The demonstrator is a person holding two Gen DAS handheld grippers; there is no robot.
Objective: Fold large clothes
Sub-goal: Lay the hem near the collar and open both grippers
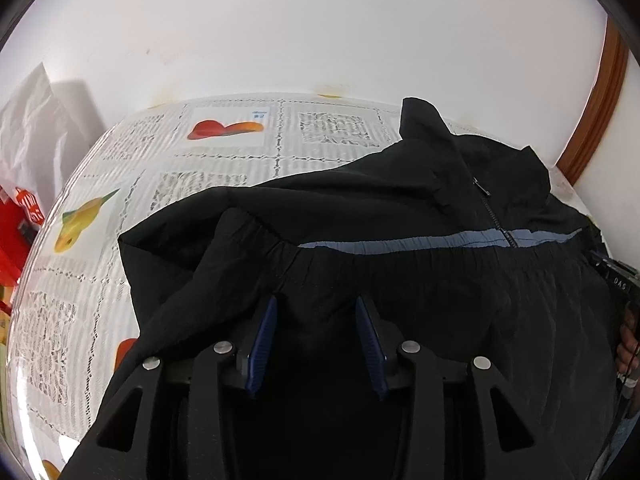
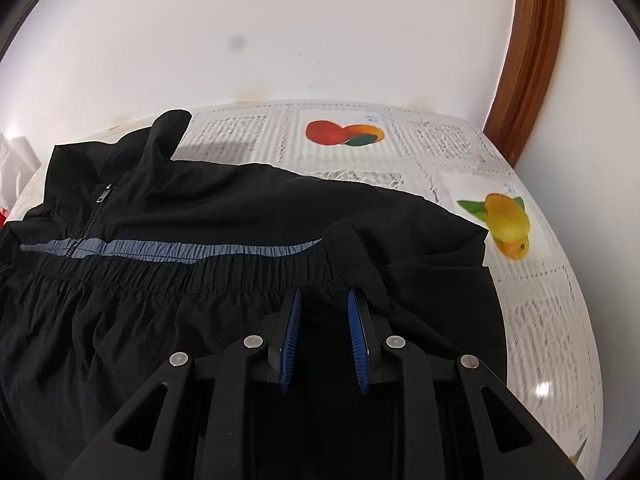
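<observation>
White wall and a fruit-printed lace tablecloth (image 2: 460, 152) frame the work — a black zip-up track jacket (image 1: 400, 208) lies spread across the table, collar toward the wall, its elastic hem (image 2: 224, 276) brought up over the body to just below the grey-blue chest stripe (image 1: 400, 242). The left gripper (image 1: 316, 304) and right gripper (image 2: 323, 298) each sit at one end of that hem, jaws parted, pads not pressing; dark fabric lies between the fingers. The fold looks laid, so the step is a clean release. Best to open both fully, keep the hem parallel to the stripe, then lift straight up and back so the pads do not drag the slippery cloth askew — the right corner is already bunched upward.
</observation>
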